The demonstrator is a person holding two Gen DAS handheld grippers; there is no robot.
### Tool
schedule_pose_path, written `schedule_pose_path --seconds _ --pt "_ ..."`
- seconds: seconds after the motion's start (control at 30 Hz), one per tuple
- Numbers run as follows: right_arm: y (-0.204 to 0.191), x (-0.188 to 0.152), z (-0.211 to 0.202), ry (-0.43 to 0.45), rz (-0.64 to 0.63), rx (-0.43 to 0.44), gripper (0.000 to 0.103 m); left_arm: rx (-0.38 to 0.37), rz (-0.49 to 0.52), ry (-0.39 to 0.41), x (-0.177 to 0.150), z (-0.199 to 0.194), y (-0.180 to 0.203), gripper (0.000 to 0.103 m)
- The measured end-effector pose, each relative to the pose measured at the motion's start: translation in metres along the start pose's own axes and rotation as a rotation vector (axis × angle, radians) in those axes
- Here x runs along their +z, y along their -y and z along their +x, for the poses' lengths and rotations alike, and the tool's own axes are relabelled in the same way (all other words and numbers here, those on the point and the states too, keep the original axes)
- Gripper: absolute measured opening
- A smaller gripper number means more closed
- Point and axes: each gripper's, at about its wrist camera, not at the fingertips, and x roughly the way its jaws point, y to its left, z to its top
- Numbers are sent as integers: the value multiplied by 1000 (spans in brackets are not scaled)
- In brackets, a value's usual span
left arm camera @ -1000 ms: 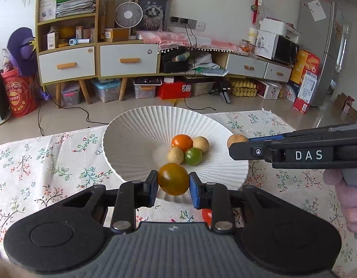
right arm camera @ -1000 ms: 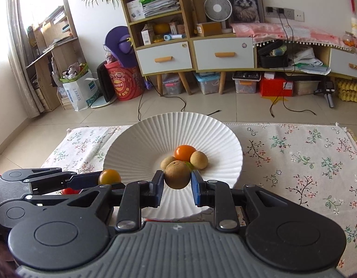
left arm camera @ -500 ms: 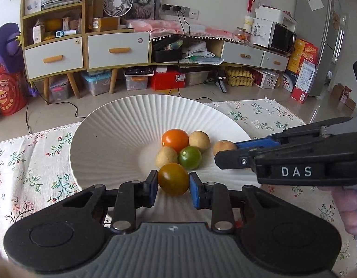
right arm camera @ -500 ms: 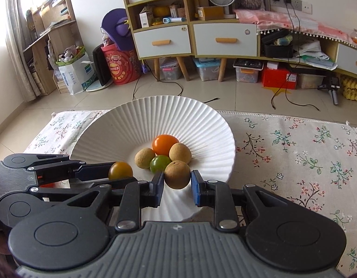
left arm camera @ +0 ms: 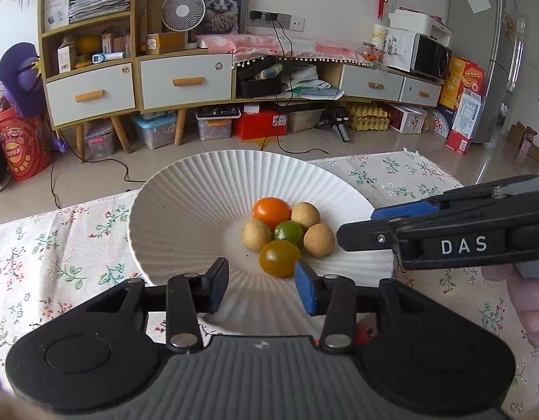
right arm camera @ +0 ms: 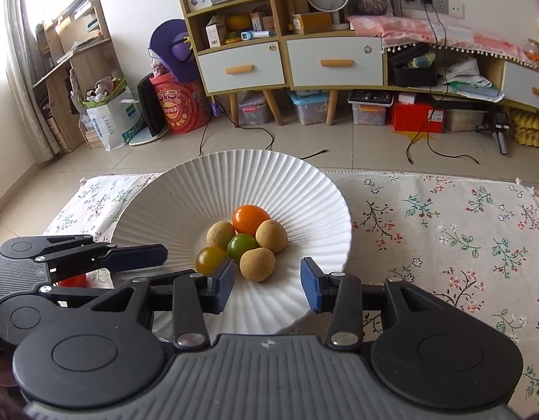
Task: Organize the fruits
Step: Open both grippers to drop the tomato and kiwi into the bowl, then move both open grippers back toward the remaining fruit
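Both fruits left your jaws: your left gripper point(left arm camera: 261, 286) and right gripper point(right arm camera: 267, 284) stood wide apart, holding nothing, while the amber tomato point(left arm camera: 280, 258) and tan fruit point(right arm camera: 257, 264) rested in the white plate point(right arm camera: 185, 206) among four others.

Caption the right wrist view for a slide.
Right gripper open over white plate holding six small fruits; left gripper open alongside.

I'm working in a lived-in home, a living room by the look of it. Far across the tiled floor point(right arm camera: 339, 147) stands a wooden sideboard point(left arm camera: 185, 80) with a desk fan point(left arm camera: 183, 7) and cat portrait point(left arm camera: 218, 8); a microwave point(left arm camera: 428, 56) and fridge point(left arm camera: 486, 52) sit far right.
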Motion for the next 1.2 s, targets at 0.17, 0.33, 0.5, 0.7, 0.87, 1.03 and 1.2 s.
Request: schedule_pose_path --seconds 0.17,0.33,0.5,0.7,0.87,1.03,1.2 --pt "-4 -3 -18 19 7 -30 56 30 -31 12 1 -21 -10 56" --pt "-9 -10 -34 14 7 -44 65 63 -43 -1 1 -38 -16 65" --pt "-11 -17 -47 18 13 -49 74 88 -56 -6 -4 -60 -21 79" --pt "-15 -24 -55 12 7 -47 80 105 -64 -21 -16 -80 -26 87" --pt "-23 -32 -60 14 -27 -25 86 113 -73 -27 -29 -90 -32 94" --pt "-29 -44 -63 11 -60 -7 91 112 -83 -35 -46 -97 -38 98" --pt "-38 -57 -70 25 -96 8 96 123 -94 -56 -62 -102 -42 98"
